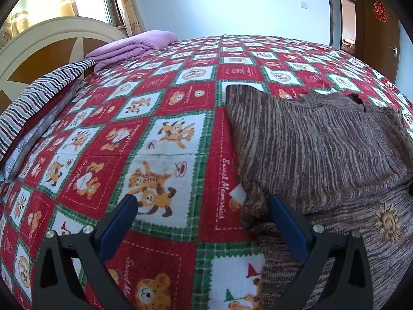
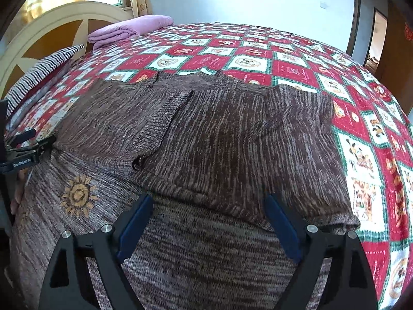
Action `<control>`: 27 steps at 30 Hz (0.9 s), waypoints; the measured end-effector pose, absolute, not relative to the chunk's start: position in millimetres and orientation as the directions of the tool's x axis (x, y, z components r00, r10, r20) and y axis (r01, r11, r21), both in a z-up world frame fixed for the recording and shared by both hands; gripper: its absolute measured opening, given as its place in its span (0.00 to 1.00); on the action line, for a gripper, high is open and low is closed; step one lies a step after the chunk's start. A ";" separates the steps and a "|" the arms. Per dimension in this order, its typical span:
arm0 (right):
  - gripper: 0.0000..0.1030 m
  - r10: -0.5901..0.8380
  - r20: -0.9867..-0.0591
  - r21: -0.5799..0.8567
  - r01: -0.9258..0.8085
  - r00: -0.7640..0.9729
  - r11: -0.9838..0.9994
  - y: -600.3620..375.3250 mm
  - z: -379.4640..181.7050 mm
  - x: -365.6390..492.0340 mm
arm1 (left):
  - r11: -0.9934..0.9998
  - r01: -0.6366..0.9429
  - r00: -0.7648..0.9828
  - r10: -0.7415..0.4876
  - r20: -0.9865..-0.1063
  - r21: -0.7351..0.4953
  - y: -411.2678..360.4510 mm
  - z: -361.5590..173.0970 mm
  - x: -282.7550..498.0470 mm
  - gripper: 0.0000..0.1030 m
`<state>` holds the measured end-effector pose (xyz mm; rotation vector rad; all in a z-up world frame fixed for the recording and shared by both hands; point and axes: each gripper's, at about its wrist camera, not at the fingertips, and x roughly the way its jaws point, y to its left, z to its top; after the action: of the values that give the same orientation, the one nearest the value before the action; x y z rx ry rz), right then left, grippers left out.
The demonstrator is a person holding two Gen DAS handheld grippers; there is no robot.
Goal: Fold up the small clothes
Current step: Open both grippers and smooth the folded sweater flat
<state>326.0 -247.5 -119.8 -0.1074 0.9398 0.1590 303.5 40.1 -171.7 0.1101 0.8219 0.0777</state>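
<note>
I saw the brown knit sweater [image 2: 206, 134] lying on the bedspread [image 2: 296, 69], sleeves folded in, sun motif [image 2: 77, 196] showing. My left gripper [image 1: 204, 217] and right gripper [image 2: 209, 214] both gaped wide, holding nothing.

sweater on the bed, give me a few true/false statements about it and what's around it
1. The brown sweater lies on a red patterned blanket. True.
2. The right gripper is shut on the sweater. False: its jaws stand open, nothing pinched.
3. A sun motif shows on the sweater. True.
4. A folded purple cloth lies on top of the sweater. False: it lies far off, near the headboard.
5. The left gripper is open. True.
</note>
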 end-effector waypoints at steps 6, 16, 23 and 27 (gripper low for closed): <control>0.87 0.117 -0.794 0.018 -0.168 0.596 0.986 -253.4 -115.2 321.7 | 0.992 -0.023 0.676 0.109 -0.729 0.127 41.1 -170.5 303.7 1.00; 0.87 0.105 -0.807 0.017 -0.155 0.581 0.988 -265.4 -111.8 291.3 | 0.999 0.005 0.661 0.024 -0.750 0.037 49.8 -166.4 273.4 1.00; 0.87 0.099 -0.811 0.000 -0.168 0.577 0.986 -266.2 -104.6 264.5 | 0.993 0.059 0.687 0.037 -0.726 0.106 36.0 -160.9 243.1 1.00; 0.87 0.097 -0.812 -0.008 -0.176 0.576 0.984 -265.7 -98.8 245.0 | 0.988 0.086 0.686 0.038 -0.727 0.132 31.6 -159.6 222.4 1.00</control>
<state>245.0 -265.7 -98.8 -0.0913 0.9442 0.1601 222.4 31.6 -159.6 0.1605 0.8158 -0.0267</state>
